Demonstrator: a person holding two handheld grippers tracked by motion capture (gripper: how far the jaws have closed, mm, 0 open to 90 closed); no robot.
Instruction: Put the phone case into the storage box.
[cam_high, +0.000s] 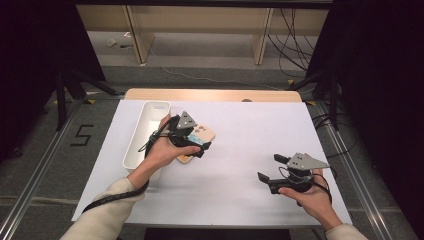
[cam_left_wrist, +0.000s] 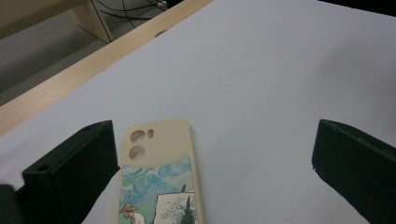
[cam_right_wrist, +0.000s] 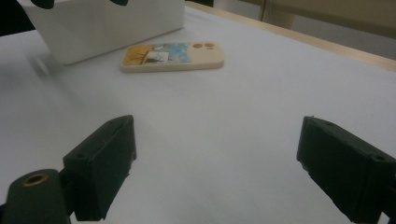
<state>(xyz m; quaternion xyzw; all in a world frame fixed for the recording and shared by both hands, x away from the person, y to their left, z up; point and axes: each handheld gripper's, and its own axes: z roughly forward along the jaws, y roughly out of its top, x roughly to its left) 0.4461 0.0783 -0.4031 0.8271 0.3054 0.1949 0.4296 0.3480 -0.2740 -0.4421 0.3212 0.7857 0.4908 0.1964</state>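
Left gripper (cam_high: 196, 141): its two fingers (cam_left_wrist: 70, 172) stand wide apart and grasp nothing. One phone case (cam_left_wrist: 161, 179) lies flat on the worktop (cam_high: 240, 145) between them, nearer the left finger, camera cut-outs pointing away; its lower end is cut off by the frame edge in the left gripper view, and in the high view the gripper and hand cover most of it. Right gripper (cam_high: 270, 170): two fingers (cam_right_wrist: 100, 165) likewise spread wide, empty, well apart from the phone case, toward the near right of the worktop. One white bin (cam_high: 147, 135) stands just beside the phone case, on its left in the high view; whether the two touch cannot be told. The bin's inside is partly hidden by its wall. The picture printed on the case is too small to read fully.
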